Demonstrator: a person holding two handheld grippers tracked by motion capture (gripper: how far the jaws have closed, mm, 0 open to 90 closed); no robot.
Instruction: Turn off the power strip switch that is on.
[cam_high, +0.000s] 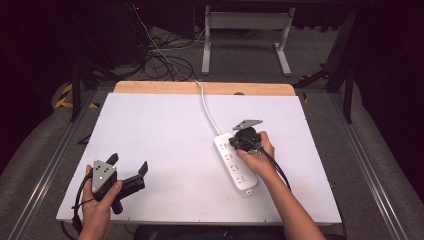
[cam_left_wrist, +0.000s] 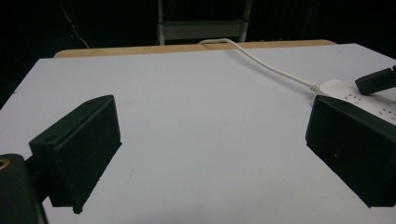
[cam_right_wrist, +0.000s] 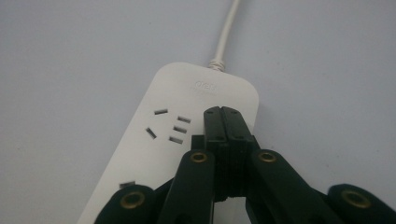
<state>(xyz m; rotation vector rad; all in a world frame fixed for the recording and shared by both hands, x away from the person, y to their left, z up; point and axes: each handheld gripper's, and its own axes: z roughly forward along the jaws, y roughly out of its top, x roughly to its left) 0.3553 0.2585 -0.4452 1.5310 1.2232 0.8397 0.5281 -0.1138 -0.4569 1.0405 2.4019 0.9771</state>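
White power strip (cam_right_wrist: 187, 121), black grippers, white-looking table (cam_high: 165, 130).

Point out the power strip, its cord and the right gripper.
power strip (cam_right_wrist: 187, 100): right gripper view, top face near cord end.
cord (cam_high: 206, 107): high view, mid-length on table.
right gripper (cam_right_wrist: 222, 114): right gripper view, closed jaw tips.

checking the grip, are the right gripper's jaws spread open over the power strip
No, the right gripper has its jaws pressed together with nothing between them, tips over the white power strip.

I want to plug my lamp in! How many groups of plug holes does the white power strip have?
3 show on the power strip in the high view: one near its cord end, one in the middle, one toward the near end. The person's right hand may hide more.
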